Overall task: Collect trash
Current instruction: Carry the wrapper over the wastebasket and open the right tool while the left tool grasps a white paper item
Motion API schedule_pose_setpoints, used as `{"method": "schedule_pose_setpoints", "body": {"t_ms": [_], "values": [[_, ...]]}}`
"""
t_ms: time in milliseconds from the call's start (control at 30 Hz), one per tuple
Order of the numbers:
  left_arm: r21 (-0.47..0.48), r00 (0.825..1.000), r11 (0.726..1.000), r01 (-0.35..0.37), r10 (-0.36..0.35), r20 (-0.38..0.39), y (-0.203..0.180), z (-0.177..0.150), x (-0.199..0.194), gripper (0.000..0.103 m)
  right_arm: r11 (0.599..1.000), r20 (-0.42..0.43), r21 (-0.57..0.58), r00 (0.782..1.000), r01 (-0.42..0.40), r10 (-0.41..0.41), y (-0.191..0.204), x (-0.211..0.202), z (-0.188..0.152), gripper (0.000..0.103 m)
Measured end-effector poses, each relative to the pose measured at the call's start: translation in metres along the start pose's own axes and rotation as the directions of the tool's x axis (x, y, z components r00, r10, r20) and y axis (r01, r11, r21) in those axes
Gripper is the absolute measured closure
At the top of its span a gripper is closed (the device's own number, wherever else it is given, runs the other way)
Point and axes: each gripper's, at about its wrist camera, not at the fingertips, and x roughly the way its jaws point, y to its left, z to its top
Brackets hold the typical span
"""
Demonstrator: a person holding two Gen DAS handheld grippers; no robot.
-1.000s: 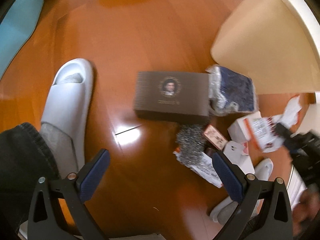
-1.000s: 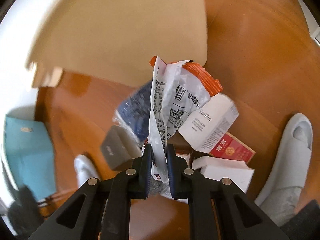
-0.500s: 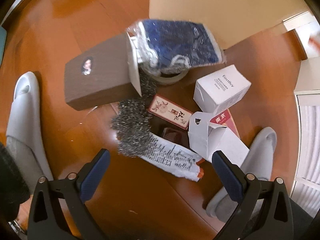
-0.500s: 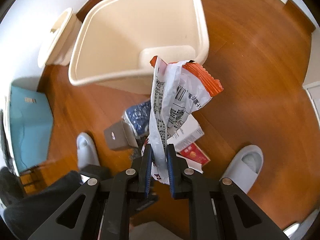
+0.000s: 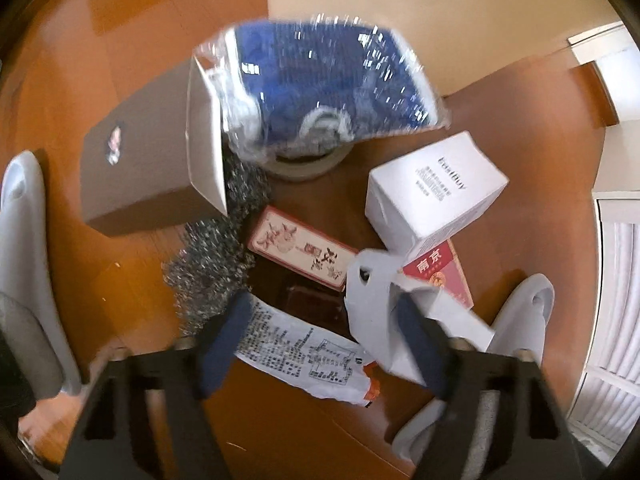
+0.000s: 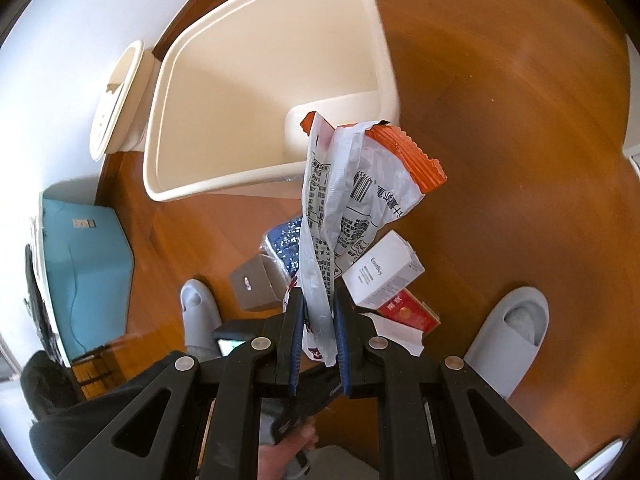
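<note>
On the wooden floor lies a trash pile: a printed white wrapper, an opened white carton, a steel-wool wad, a patterned pack, a red pack, a white box, a brown box and a blue bag in clear film. My left gripper points straight down over the pile with its jaws closing. The printed wrapper and the carton's flap lie between them, and the pads do not press on either. My right gripper is shut on a white-and-orange wrapper, held up near the cream bin.
The bin's wall stands just behind the pile. Grey slippers flank the trash on both sides. A cream lid leans by the white wall and a teal bag sits left. A tape roll lies under the blue bag.
My left gripper has swung over the pile, dropped closer to it, and its jaws have narrowed. My right gripper has risen with the wrapper until the bin's open top came into view.
</note>
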Motion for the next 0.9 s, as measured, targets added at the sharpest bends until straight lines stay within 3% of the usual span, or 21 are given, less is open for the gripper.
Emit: {"method": "schedule_pose_setpoints", "body": {"t_ms": [200,233,267,300,333,433,600,733,900], "values": [[0.000,1.000,1.000,-0.016,0.016,-0.018,-0.005,-0.011,0.011,0.039,1.000,0.029,0.007,0.999,-0.029,0.029,-0.001,-0.007,0.007,0.087],[-0.002,1.000,1.000,-0.011,0.011,-0.020,-0.006,-0.012,0.014,0.043,0.999,0.034,0.005,0.999,-0.032,0.032,-0.002,-0.008,0.009,0.087],[-0.004,1.000,1.000,0.007,-0.007,-0.022,-0.009,-0.012,0.018,0.053,0.999,0.039,0.003,0.999,-0.032,0.032,-0.002,-0.009,0.010,0.087],[-0.002,0.999,0.999,0.036,-0.036,-0.029,-0.012,-0.017,0.021,0.087,1.000,0.047,0.002,0.998,-0.031,0.031,-0.002,-0.011,0.011,0.087],[0.005,0.997,0.998,0.063,-0.063,-0.042,-0.014,-0.018,0.023,0.100,1.000,0.050,0.003,0.998,-0.031,0.031,-0.003,-0.011,0.011,0.087],[0.018,0.994,0.994,0.112,-0.112,-0.004,-0.017,-0.025,0.014,0.101,1.000,0.049,0.005,0.998,-0.027,0.026,-0.006,-0.010,0.011,0.087],[0.015,0.982,0.986,0.166,-0.166,0.091,-0.006,-0.028,-0.035,0.101,1.000,0.058,-0.004,0.998,-0.021,0.021,-0.003,-0.013,0.012,0.087],[0.036,0.959,0.978,0.205,-0.208,0.192,-0.004,-0.014,-0.092,0.101,0.999,0.110,-0.032,0.993,-0.031,0.035,0.007,-0.031,0.017,0.087],[0.022,0.916,0.963,0.269,-0.263,0.304,0.009,0.006,-0.157,0.101,0.987,0.156,-0.093,0.977,-0.130,0.143,0.029,-0.061,0.032,0.087]]}}
